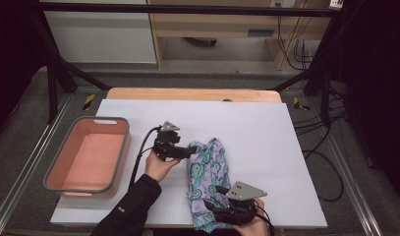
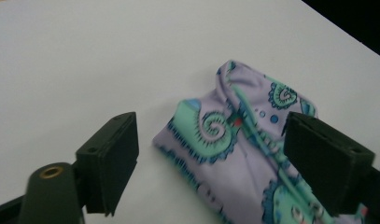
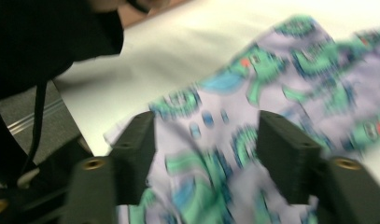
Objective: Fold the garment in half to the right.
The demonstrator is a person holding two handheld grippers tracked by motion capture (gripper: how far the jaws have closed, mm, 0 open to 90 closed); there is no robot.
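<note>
Cloth folded small, not yet binned.
The pink bin at my left holds nothing; my left tongs stand spread at the patterned cloth's far end, my right tongs spread over its near end on the counter.

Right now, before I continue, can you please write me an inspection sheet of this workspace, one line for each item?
Surface: white sheet over a wooden table.
Job's things: patterned purple and green cloth, bunched, lying near the front edge.
Clutter: pink bin with grey rim at the left, nothing inside.
Grippers: left tongs open at the cloth's far end; right tongs open over its near end.
Cables: black cable trails from the left tongs; loose cables on the floor at the right.
Surroundings: dark frame legs, grey floor, cabinets behind.
</note>
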